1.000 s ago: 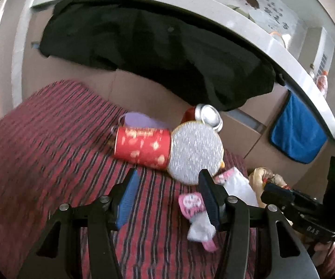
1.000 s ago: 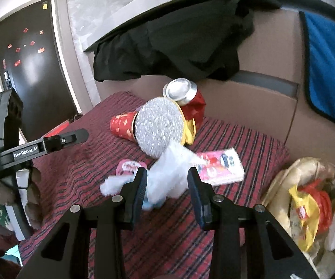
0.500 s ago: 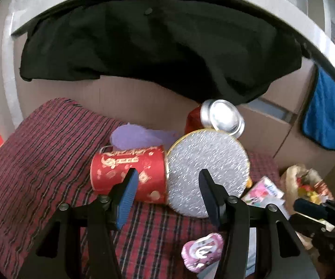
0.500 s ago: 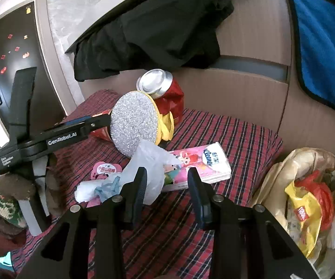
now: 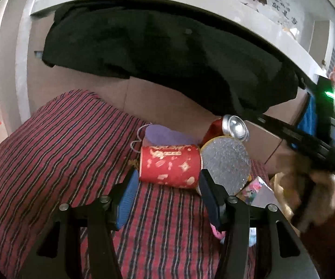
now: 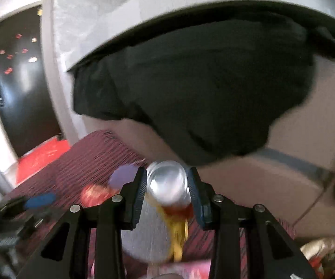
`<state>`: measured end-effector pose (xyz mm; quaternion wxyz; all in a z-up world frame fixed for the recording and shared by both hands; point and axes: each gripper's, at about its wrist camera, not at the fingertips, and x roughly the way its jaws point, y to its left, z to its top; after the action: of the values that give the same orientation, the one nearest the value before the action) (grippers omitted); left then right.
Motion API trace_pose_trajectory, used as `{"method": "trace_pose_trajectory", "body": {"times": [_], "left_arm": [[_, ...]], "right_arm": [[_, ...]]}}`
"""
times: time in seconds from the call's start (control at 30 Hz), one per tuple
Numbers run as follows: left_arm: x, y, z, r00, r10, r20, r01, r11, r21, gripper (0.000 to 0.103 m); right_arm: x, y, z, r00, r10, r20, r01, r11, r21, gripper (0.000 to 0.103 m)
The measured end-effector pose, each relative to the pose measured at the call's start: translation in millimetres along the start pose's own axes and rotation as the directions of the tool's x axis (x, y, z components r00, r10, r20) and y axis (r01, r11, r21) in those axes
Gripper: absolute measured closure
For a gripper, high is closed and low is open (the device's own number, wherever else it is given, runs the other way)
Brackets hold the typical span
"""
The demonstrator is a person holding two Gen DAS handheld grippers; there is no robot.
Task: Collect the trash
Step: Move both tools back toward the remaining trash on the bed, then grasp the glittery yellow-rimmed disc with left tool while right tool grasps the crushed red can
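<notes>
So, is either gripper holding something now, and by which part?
Nothing is clearly held. The right gripper has its fingers either side of the silver-topped red can; contact cannot be told. The left gripper is open, empty.

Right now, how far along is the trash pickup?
Done: the bag seems to hold some trash. In hand: nothing for certain; the right claw frames the soda can, grip unclear; the left claw stands open before the red cup. Left: glitter disc, tissue pack.
</notes>
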<state>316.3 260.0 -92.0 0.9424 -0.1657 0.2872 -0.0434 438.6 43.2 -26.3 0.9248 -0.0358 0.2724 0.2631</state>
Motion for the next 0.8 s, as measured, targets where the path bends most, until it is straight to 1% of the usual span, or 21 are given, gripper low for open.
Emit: {"method": "trace_pose_trajectory", "body": {"times": [0.03, 0.1, 0.13, 0.17, 0.27, 0.3, 0.33, 0.4, 0.5, 0.53, 0.57, 0.63, 0.67, 0.73, 0.8], "left_arm": [[-4.2, 3.4, -2.2, 1.000, -0.010, 0.000, 0.010, 1.000, -0.005, 0.048], [-10.8, 10.9, -4.8, 1.000, -0.024, -0.001, 0.024, 1.000, -0.016, 0.048], [-14.9, 16.7, -6.4, 1.000, -0.030, -0.002, 0.030, 0.999, -0.026, 0.048], [-16.5, 20.3, -6.4, 0.999, -0.033, -0.002, 0.033, 0.999, -0.033, 0.048], [-22.4, 32.1, -6.7, 0.999, -0.042, 0.012, 0.043, 0.997, -0.061, 0.048], [-23.0, 34.9, -5.7, 0.999, -0.045, 0.017, 0.046, 0.996, -0.070, 0.048], [-24.2, 37.7, -5.3, 0.999, -0.046, 0.022, 0.047, 0.996, -0.080, 0.048], [-28.6, 41.7, -4.9, 0.998, -0.043, 0.035, 0.047, 0.994, -0.097, 0.048], [-36.4, 43.3, -5.1, 0.998, -0.037, 0.049, 0.041, 0.994, -0.099, 0.048], [-37.6, 43.2, -5.0, 0.998, -0.035, 0.047, 0.039, 0.995, -0.096, 0.048], [-37.5, 43.3, -5.3, 0.998, -0.035, 0.043, 0.039, 0.995, -0.097, 0.048], [-34.7, 44.5, -6.4, 0.999, -0.041, 0.029, 0.044, 0.993, -0.105, 0.048], [-32.9, 44.9, -6.8, 0.999, -0.046, 0.021, 0.048, 0.993, -0.112, 0.048], [-28.0, 42.1, -9.2, 0.998, -0.063, 0.006, 0.064, 0.990, -0.128, 0.048], [-22.0, 37.7, -10.4, 0.996, -0.083, -0.010, 0.081, 0.988, -0.134, 0.048]], "right_arm": [[13.1, 2.8, 4.9, 0.999, -0.034, 0.002, 0.034, 0.999, 0.004, 0.068], [29.9, 2.7, 9.2, 0.998, -0.050, -0.028, 0.050, 0.999, 0.016, 0.068], [40.9, 0.8, 9.6, 0.997, -0.038, -0.066, 0.040, 0.999, 0.032, 0.066], [42.8, -0.2, 8.9, 0.998, -0.020, -0.067, 0.023, 0.999, 0.040, 0.063], [32.0, 6.3, 3.8, 0.995, 0.059, -0.081, -0.056, 0.998, 0.040, 0.063], [29.0, 13.2, 0.0, 0.987, 0.121, -0.110, -0.118, 0.992, 0.033, 0.064], [27.7, 17.8, -4.1, 0.978, 0.157, -0.134, -0.154, 0.988, 0.031, 0.066], [26.5, 38.6, -17.9, 0.948, 0.233, -0.217, -0.236, 0.972, 0.011, 0.066], [14.5, 61.1, -32.8, 0.931, 0.270, -0.246, -0.289, 0.956, -0.044, 0.066], [8.9, 65.7, -36.1, 0.930, 0.268, -0.250, -0.293, 0.954, -0.066, 0.067], [1.2, 69.6, -38.4, 0.935, 0.257, -0.244, -0.287, 0.953, -0.094, 0.067], [-11.3, 71.5, -38.9, 0.949, 0.230, -0.215, -0.263, 0.955, -0.136, 0.067], [-19.9, 68.5, -38.6, 0.959, 0.207, -0.193, -0.238, 0.959, -0.153, 0.067], [-32.5, 55.6, -37.1, 0.971, 0.175, -0.164, -0.200, 0.967, -0.156, 0.067], [-40.4, 37.6, -36.3, 0.978, 0.147, -0.150, -0.166, 0.978, -0.129, 0.067]]}}
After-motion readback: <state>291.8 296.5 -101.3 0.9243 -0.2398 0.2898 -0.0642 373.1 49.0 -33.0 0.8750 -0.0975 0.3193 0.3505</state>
